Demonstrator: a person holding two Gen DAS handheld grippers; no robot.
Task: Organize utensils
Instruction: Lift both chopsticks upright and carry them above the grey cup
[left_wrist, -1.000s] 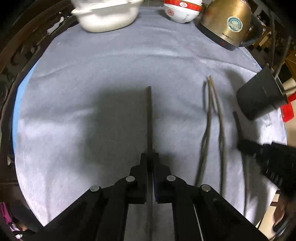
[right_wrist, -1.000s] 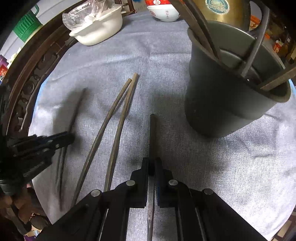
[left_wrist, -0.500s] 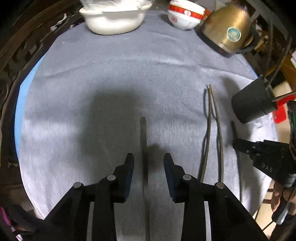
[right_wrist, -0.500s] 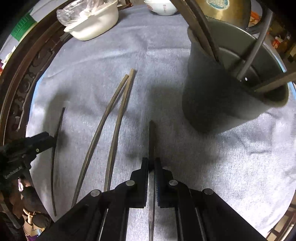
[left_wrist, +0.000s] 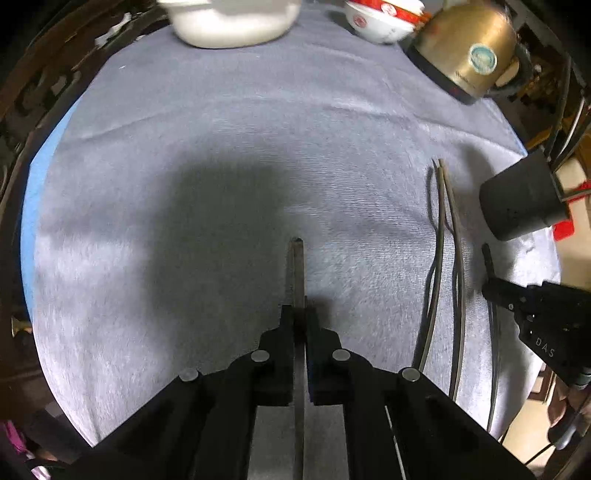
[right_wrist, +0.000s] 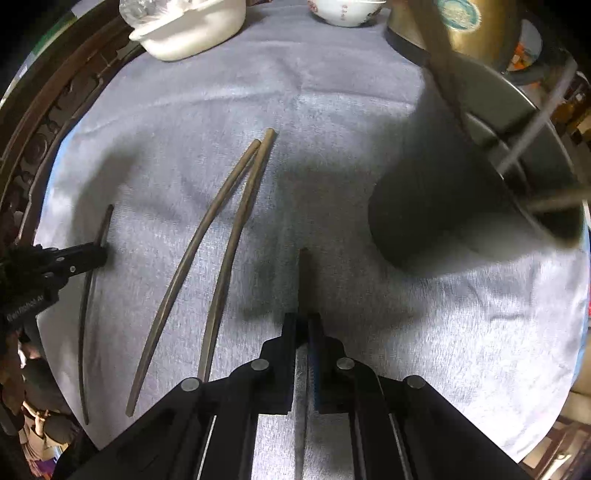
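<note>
1. Table (left_wrist: 221, 155) middle and left: bare cloth, free passage.
2. Right side: two loose chopsticks (left_wrist: 448, 258) lying flat, dark holder (left_wrist: 517, 199) upright beyond.
3. Far edge blocked: white dish (left_wrist: 232, 18), bowl (left_wrist: 380, 22), kettle (left_wrist: 465, 48).

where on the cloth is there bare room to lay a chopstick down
Free: the wide grey cloth between the white dish, the loose chopstick pair and the left gripper. Crowded: the strip from that pair to the dark utensil holder, where the right gripper works.

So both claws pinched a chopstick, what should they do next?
Probably lift the right claw with its chopstick and tip it into the dark cup just to its right, where other chopsticks already stand. The left claw can follow.
</note>
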